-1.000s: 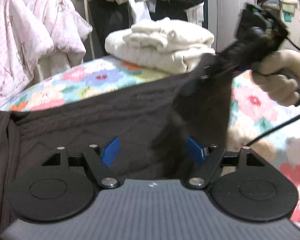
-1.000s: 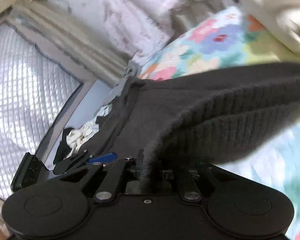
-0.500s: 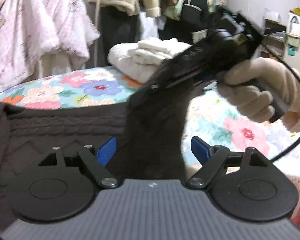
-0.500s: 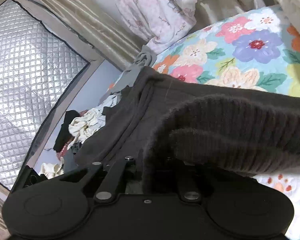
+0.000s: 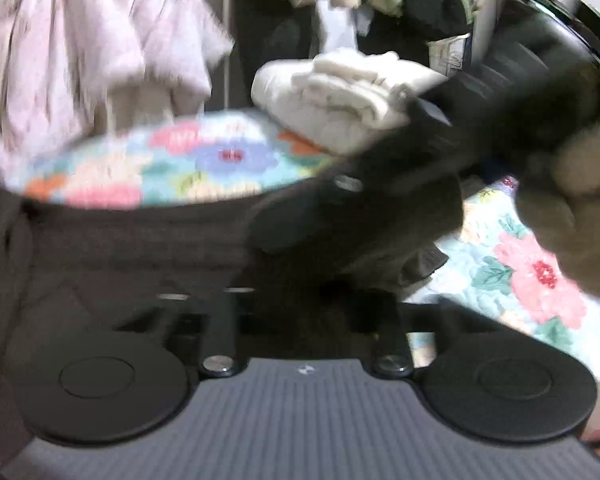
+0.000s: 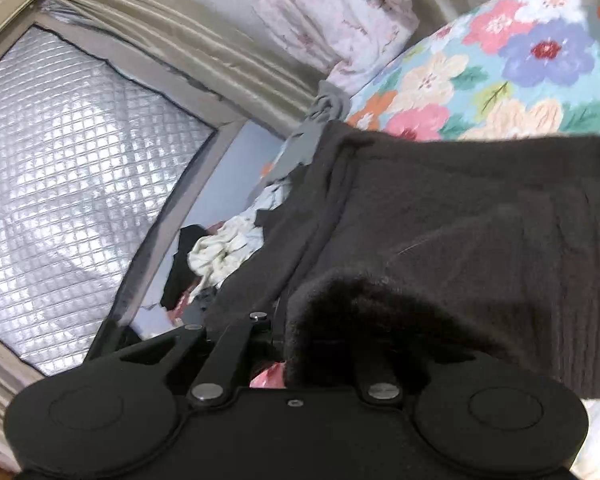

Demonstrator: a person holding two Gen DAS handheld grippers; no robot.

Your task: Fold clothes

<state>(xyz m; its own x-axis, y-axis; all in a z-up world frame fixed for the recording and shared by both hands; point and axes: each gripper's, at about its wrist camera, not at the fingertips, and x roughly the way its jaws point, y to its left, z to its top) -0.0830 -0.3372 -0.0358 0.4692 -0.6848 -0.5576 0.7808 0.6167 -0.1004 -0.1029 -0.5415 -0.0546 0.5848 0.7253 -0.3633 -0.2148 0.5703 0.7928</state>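
Two grips on the dark knit sweater [image 5: 132, 248], spread on the floral bedspread [image 5: 180, 168]. Left wrist view, blurred: my left claw [image 5: 312, 300] is pressed shut on a sweater fold; my right claw [image 5: 440, 168] crosses just above the sweater, blocking the cream folded stack [image 5: 340, 96] behind it. Right wrist view: right claw pinches sweater; its bunched knit hides the fingertips. Loose clothes pile [image 6: 220, 252] left of sweater.

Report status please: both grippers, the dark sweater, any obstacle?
Right gripper shut on dark sweater. Left gripper too blurred to tell. Sweater partly lifted over floral bed. Folded white pile behind, apart.
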